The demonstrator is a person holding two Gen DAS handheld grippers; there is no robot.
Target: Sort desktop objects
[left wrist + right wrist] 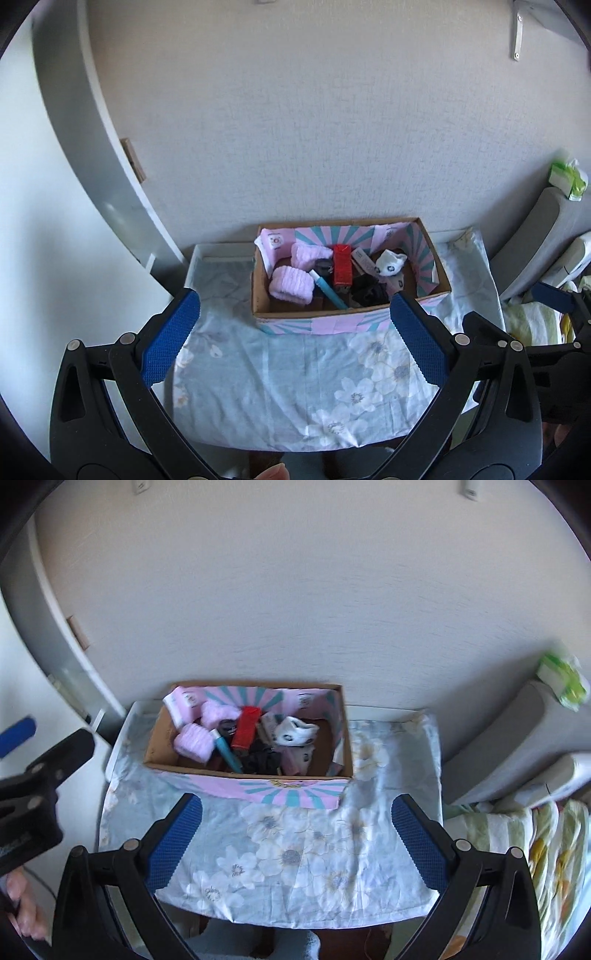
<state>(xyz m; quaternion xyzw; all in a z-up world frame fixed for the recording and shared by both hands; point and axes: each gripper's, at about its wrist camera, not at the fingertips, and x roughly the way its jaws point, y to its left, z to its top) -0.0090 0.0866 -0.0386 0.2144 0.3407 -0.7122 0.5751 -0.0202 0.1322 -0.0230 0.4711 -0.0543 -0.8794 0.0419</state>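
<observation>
A cardboard box (325, 317) with pink and teal lining stands at the back of a small table draped in a floral cloth (295, 387). It holds pink rolled towels (290, 284), a red box (341, 266), a blue tube (327, 288), a white sock (390, 261) and black items (367, 291). The box also shows in the right wrist view (291, 792). My left gripper (295, 339) is open and empty, held above the cloth in front of the box. My right gripper (295, 834) is open and empty in the same place.
A white wall stands behind the table. A white door frame (110, 147) is to the left. Grey cushions (532, 240) with a green tissue pack (567, 177) and striped bedding (535, 849) lie to the right. The left gripper shows at the left edge of the right wrist view (22, 775).
</observation>
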